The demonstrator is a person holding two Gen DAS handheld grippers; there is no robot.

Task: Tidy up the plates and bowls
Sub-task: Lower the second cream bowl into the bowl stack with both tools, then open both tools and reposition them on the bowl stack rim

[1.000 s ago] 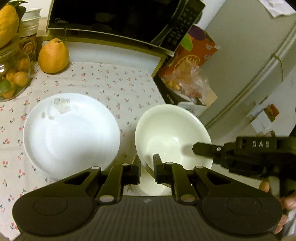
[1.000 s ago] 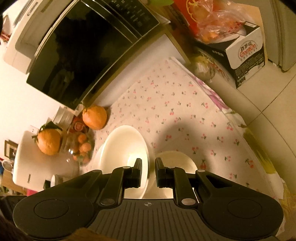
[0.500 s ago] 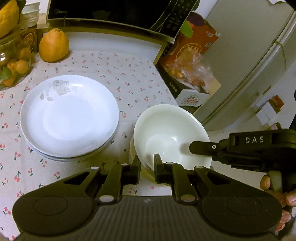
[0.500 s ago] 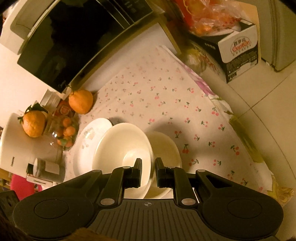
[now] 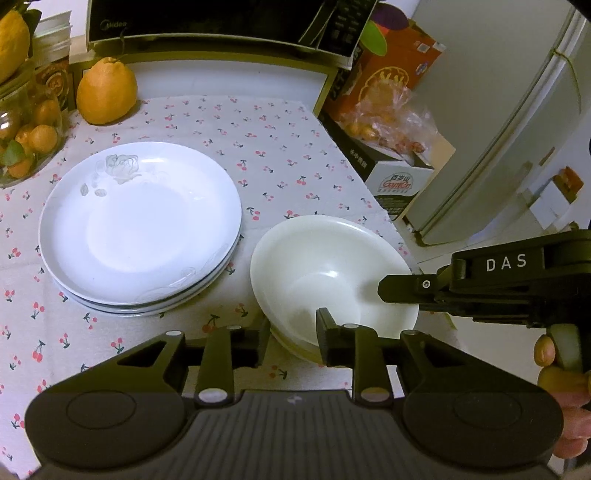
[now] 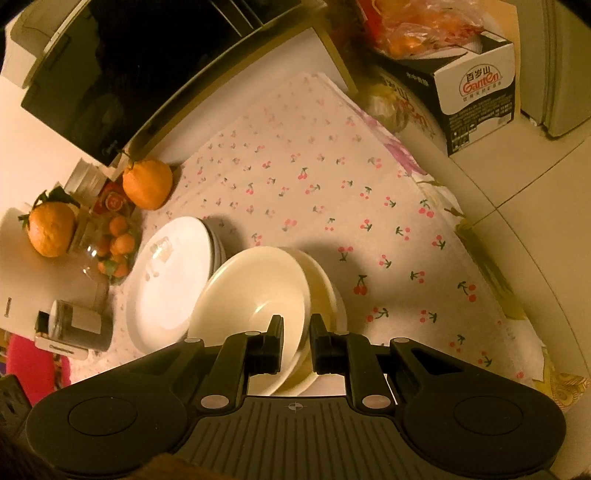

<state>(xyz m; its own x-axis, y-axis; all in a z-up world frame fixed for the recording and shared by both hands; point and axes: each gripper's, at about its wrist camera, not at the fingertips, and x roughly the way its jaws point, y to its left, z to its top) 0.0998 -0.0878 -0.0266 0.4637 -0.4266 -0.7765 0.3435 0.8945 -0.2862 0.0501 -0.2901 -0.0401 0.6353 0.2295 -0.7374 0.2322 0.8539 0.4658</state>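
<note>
A cream bowl [image 5: 325, 273] sits tilted in a second bowl [image 5: 295, 345] under it, near the table's right edge. My left gripper [image 5: 291, 332] is open, its fingers either side of the bowl's near rim. My right gripper [image 6: 296, 332] is shut on the top bowl's rim [image 6: 255, 295]; it shows in the left wrist view [image 5: 399, 291] coming in from the right. A stack of white plates [image 5: 140, 225] lies to the left of the bowls and also shows in the right wrist view [image 6: 170, 277].
A cherry-print cloth [image 5: 258, 147] covers the table. A microwave [image 5: 221, 18] stands at the back, a large orange fruit [image 5: 107, 90] and a jar of small fruit [image 5: 26, 140] at back left. A cardboard box [image 5: 391, 177] and a fridge [image 5: 517, 110] are on the right.
My left gripper's fingers have spread apart, letting go of the bowl's near rim. The top bowl has come down onto the lower bowl. The right gripper still holds its rim.
</note>
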